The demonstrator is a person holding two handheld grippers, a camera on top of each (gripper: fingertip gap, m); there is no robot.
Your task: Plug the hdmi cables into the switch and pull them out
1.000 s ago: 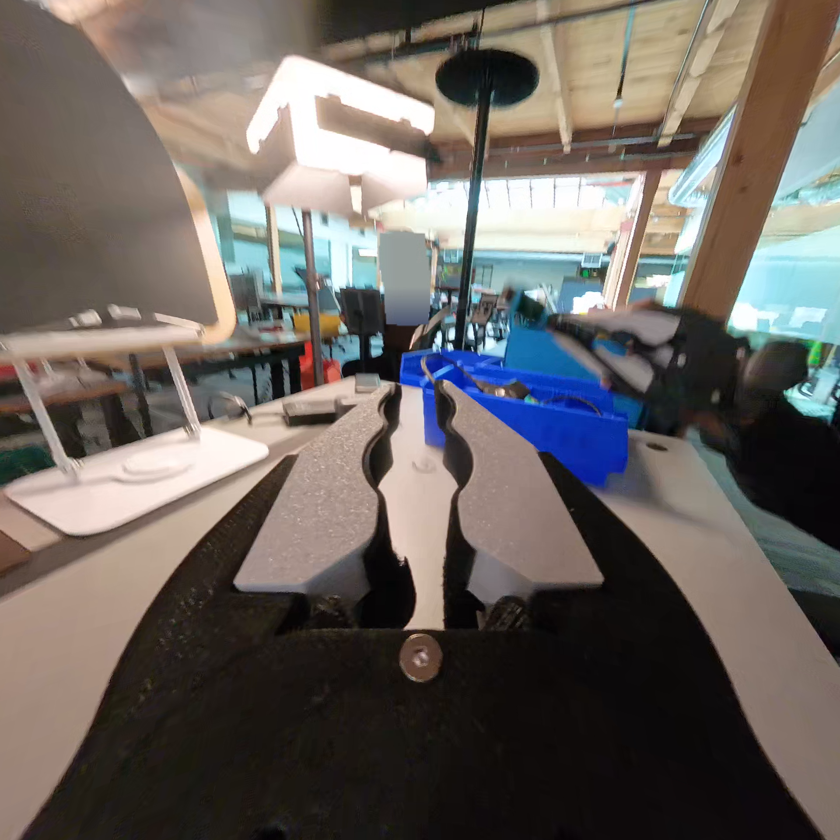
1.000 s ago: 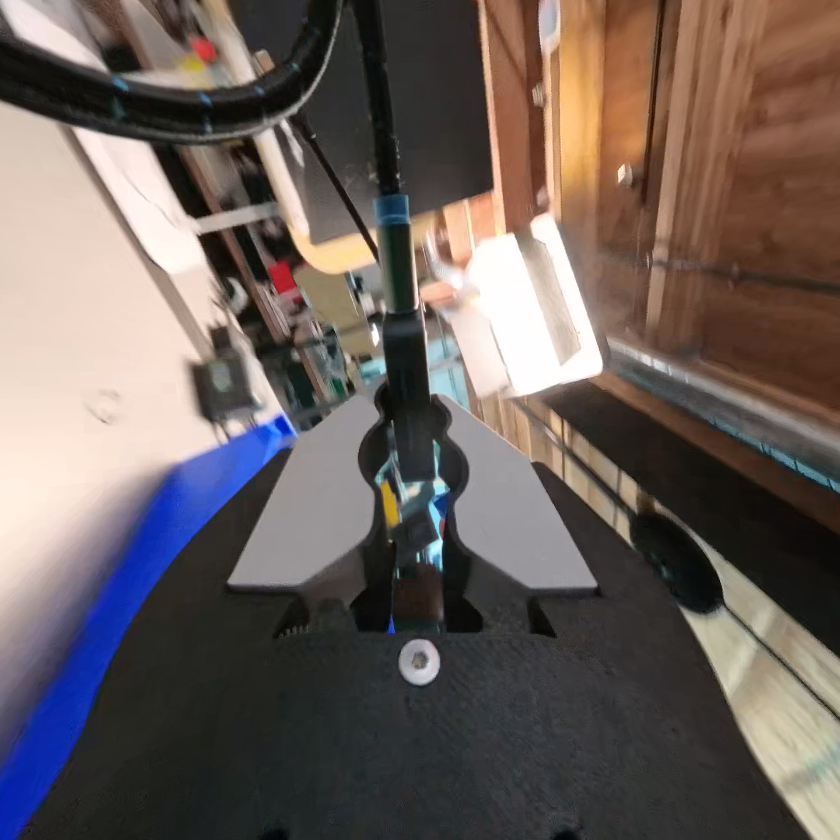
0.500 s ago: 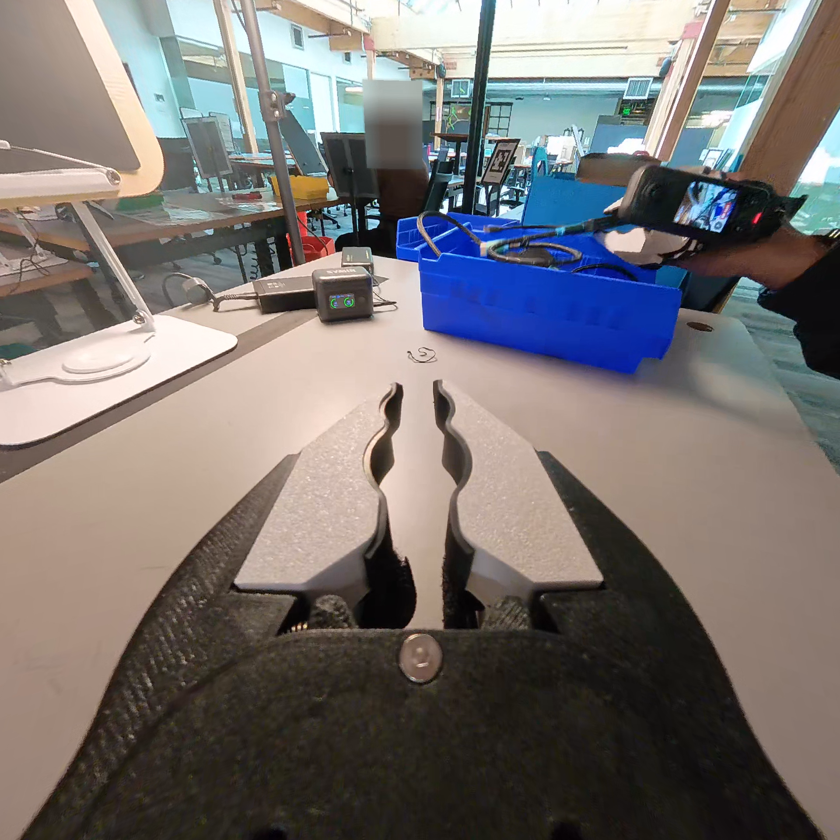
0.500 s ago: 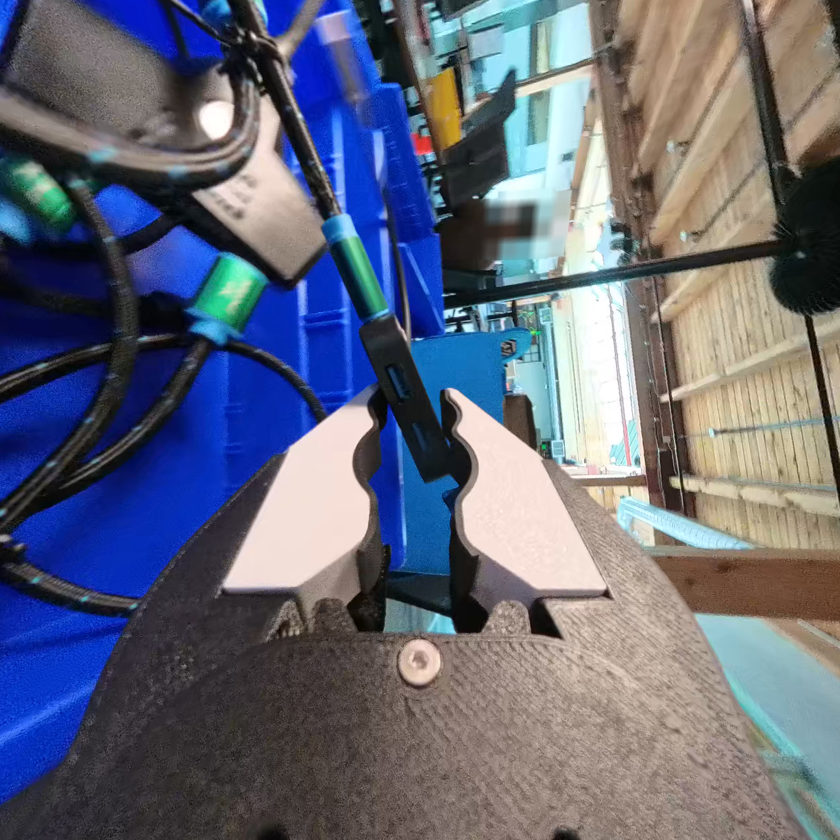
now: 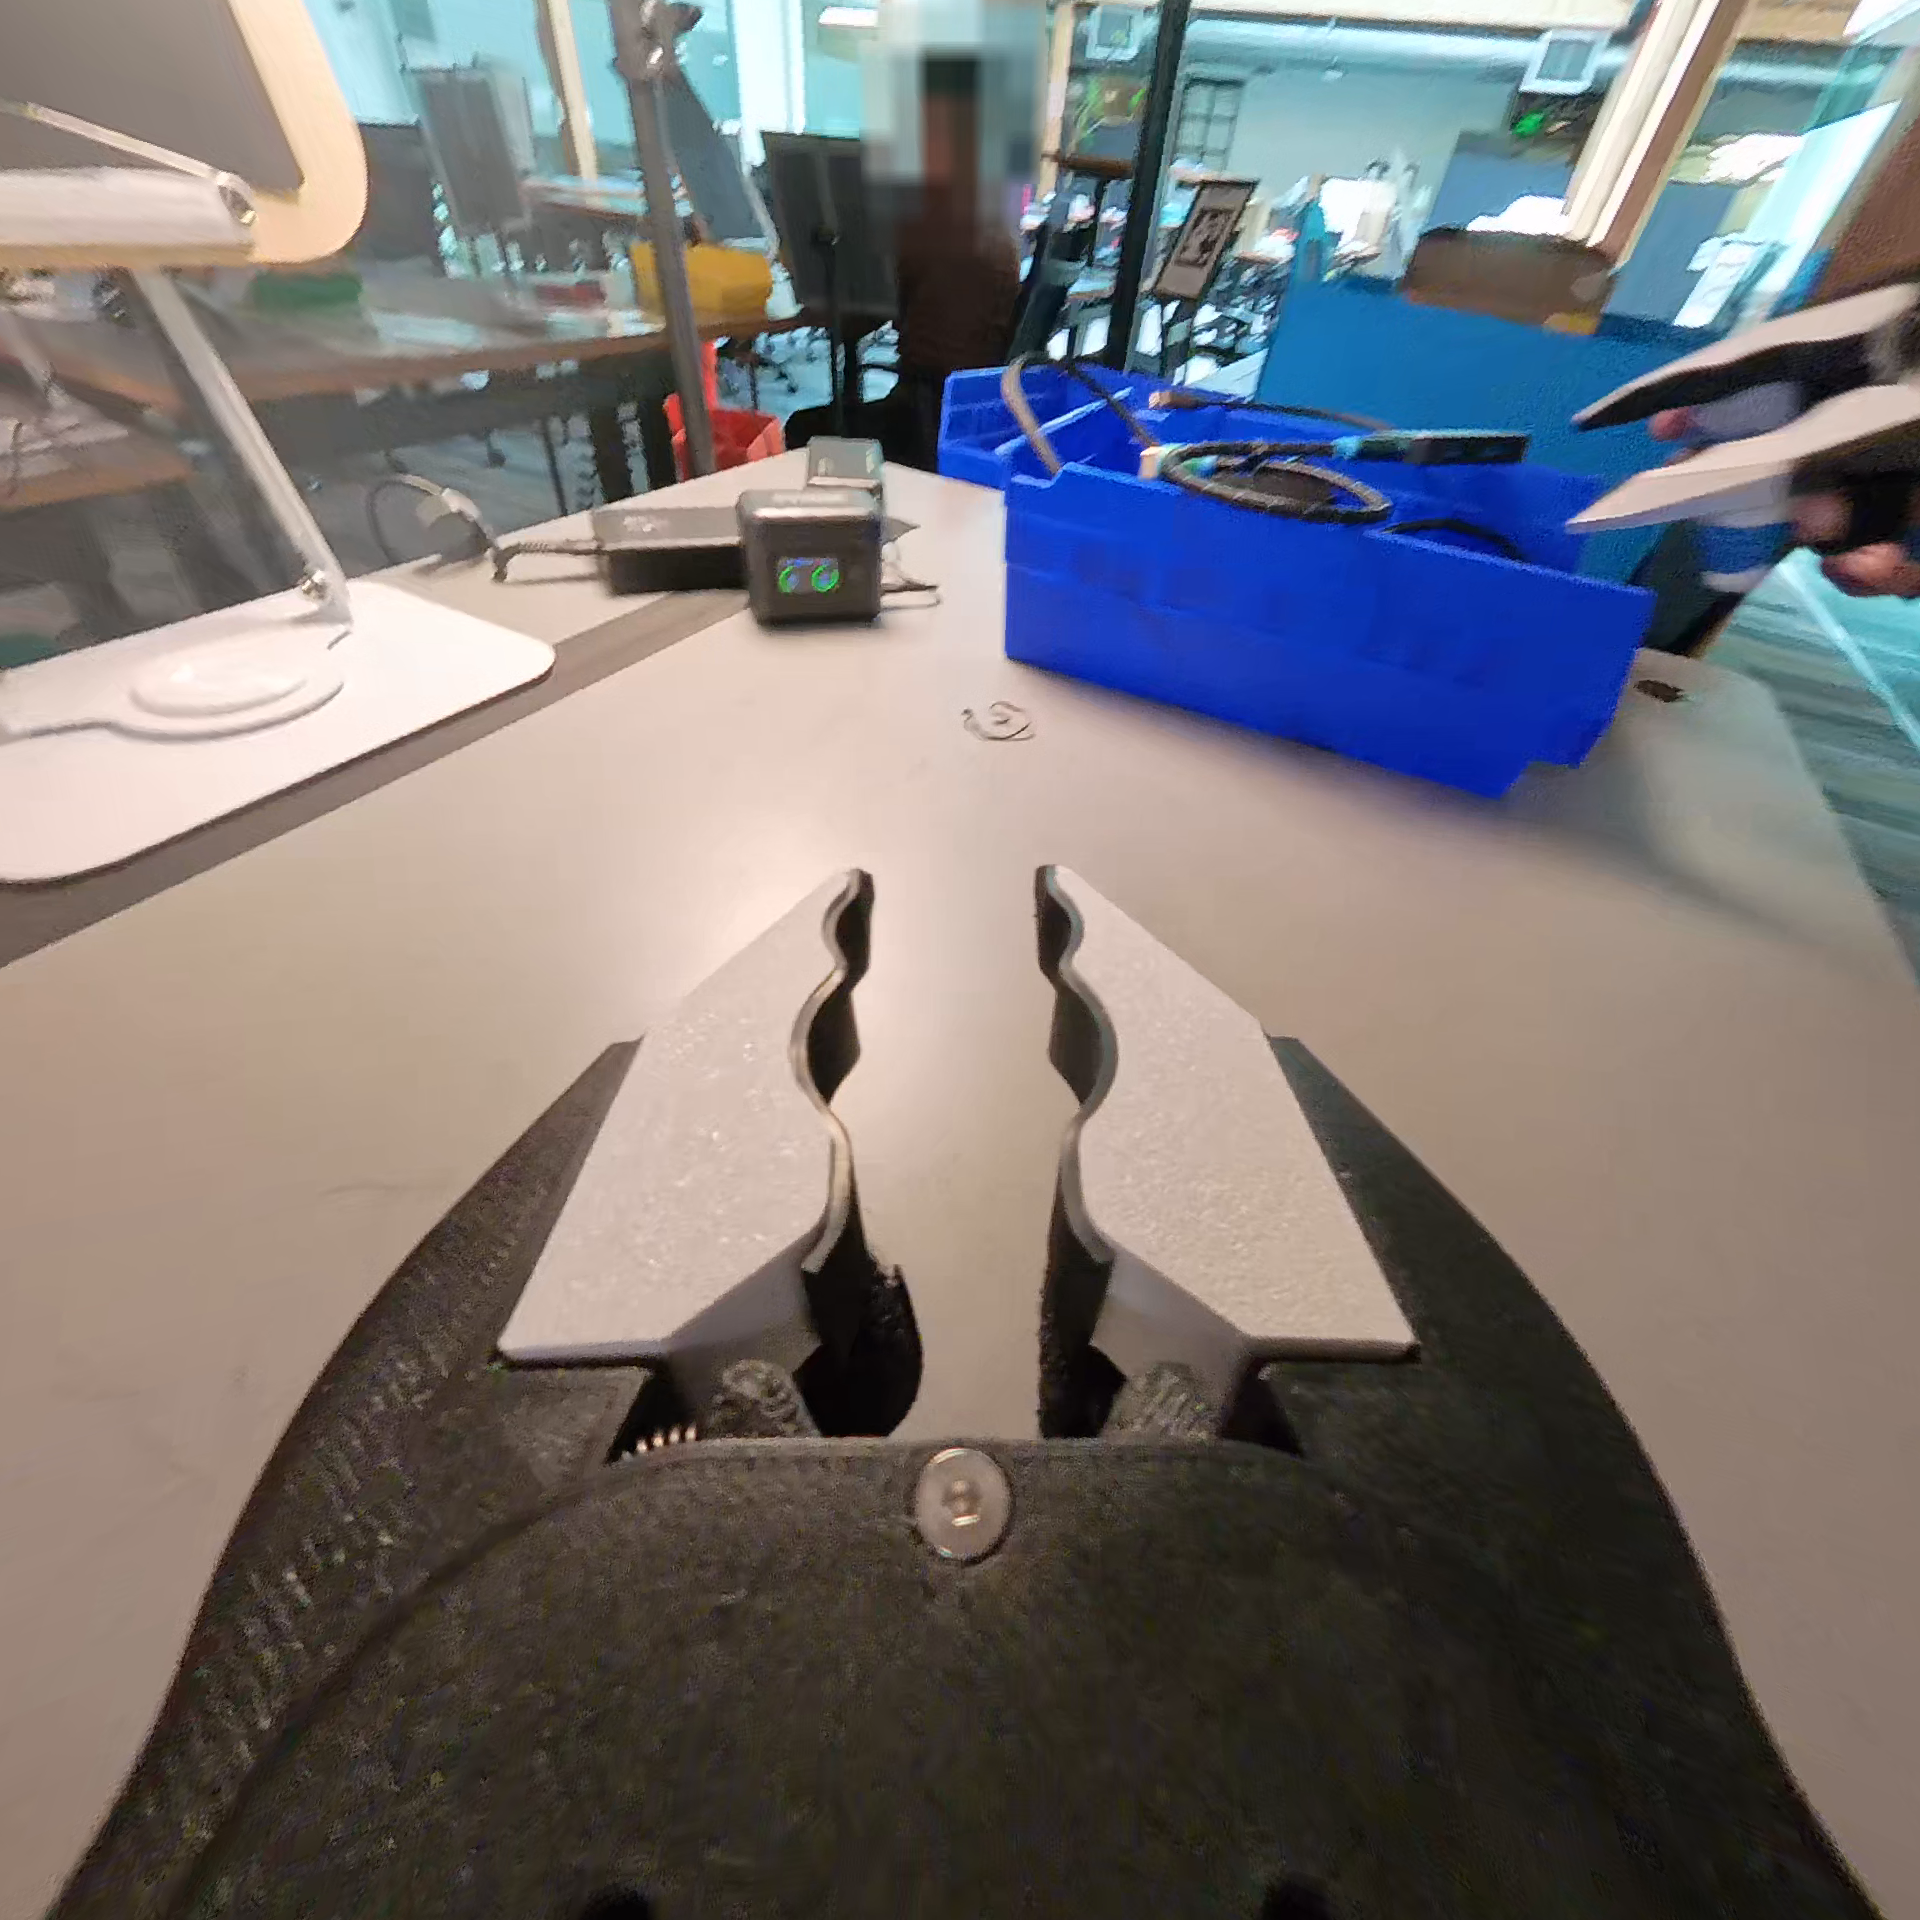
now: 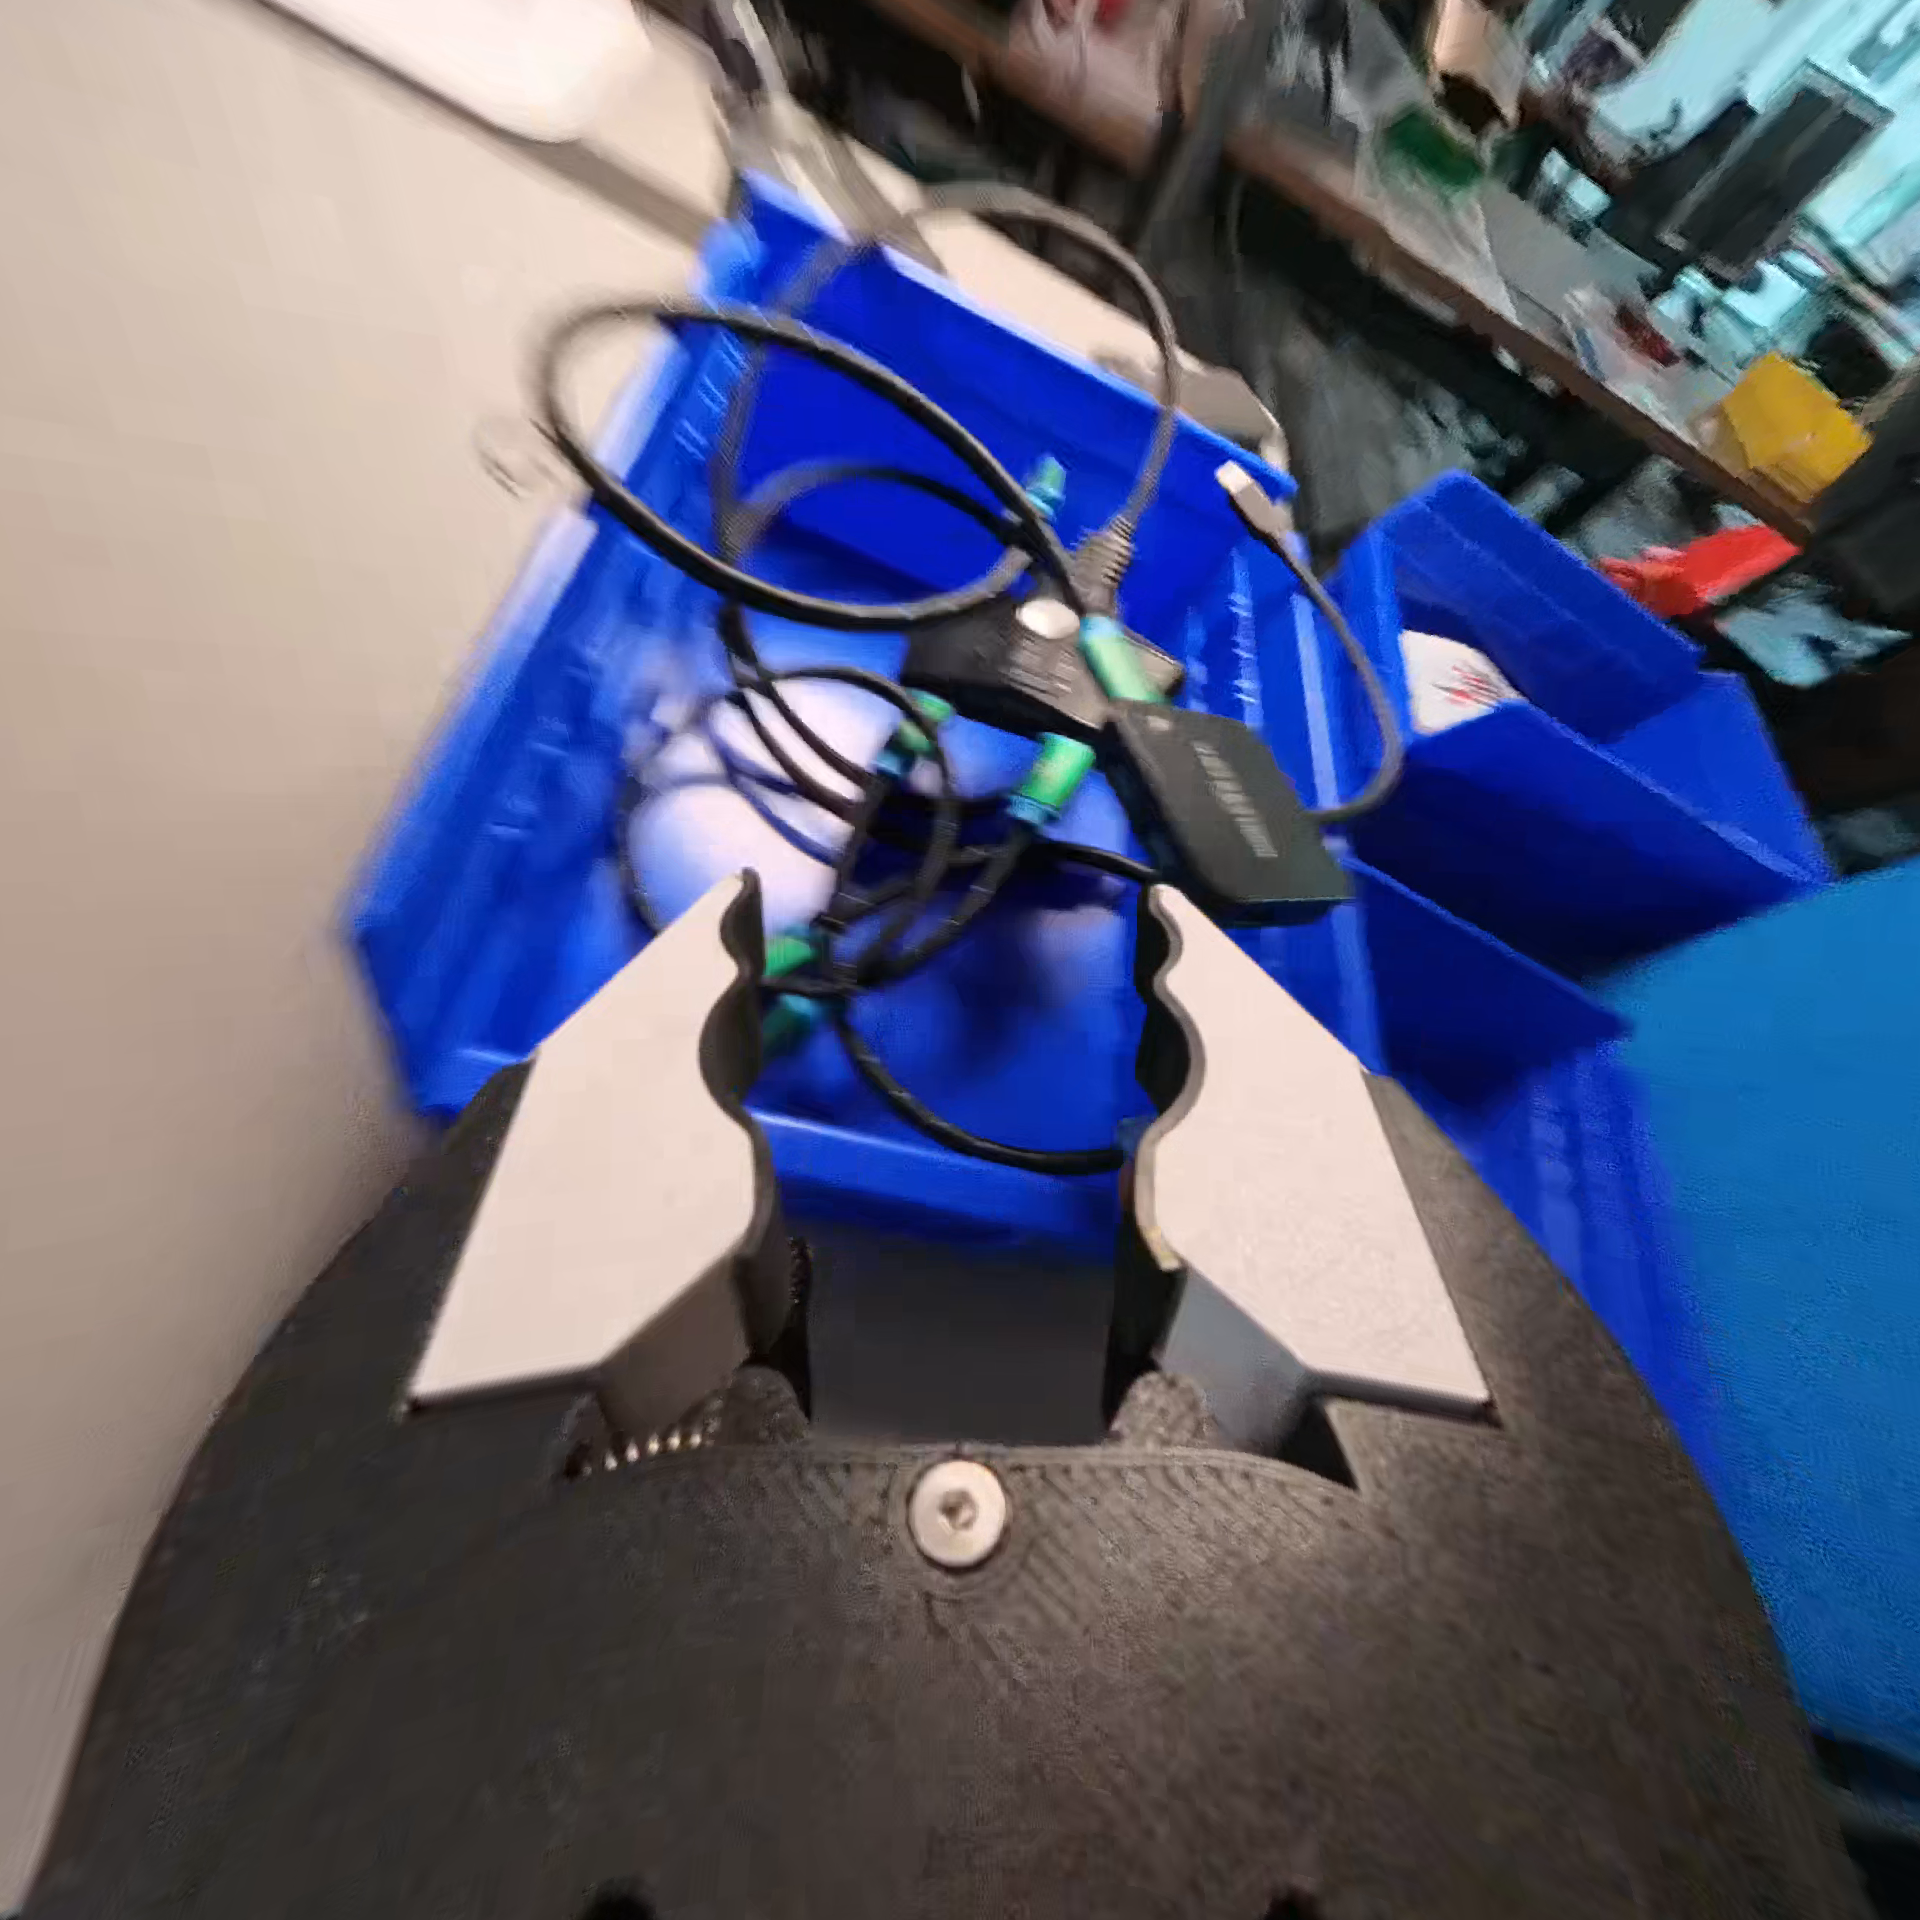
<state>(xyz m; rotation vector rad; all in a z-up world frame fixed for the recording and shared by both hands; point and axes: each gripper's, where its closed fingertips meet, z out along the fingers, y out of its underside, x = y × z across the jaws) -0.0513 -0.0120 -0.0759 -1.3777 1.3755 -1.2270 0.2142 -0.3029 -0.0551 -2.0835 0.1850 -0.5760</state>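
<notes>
Right wrist view shows the right gripper [image 6: 948, 914] wide open now, with nothing between its fingers. Half a second ago those fingers were pinching a black plug on a cable. That plug has been let go. Just ahead of the fingertips sits the blue bin [image 6: 582, 748], and inside it lie the hdmi cables [image 6: 831, 499] in a tangled pile, with green bands near their ends. The black switch [image 6: 1231, 810] lies just past the right fingertip, up near the bin's edge. This picture is blurry, so I cannot tell if any plug is in the switch.

Left wrist view shows the left gripper [image 5: 948, 904] a little open and holding nothing. It opened a bit more than a moment ago. It sits low over the grey table [image 5: 416, 1039], and the bin is well ahead of its fingers, off to the right. The other gripper hangs just past the bin's right end.

Both grippers are free, so I think the cables are back in the bin and this round is done or a new grab comes next.
</notes>
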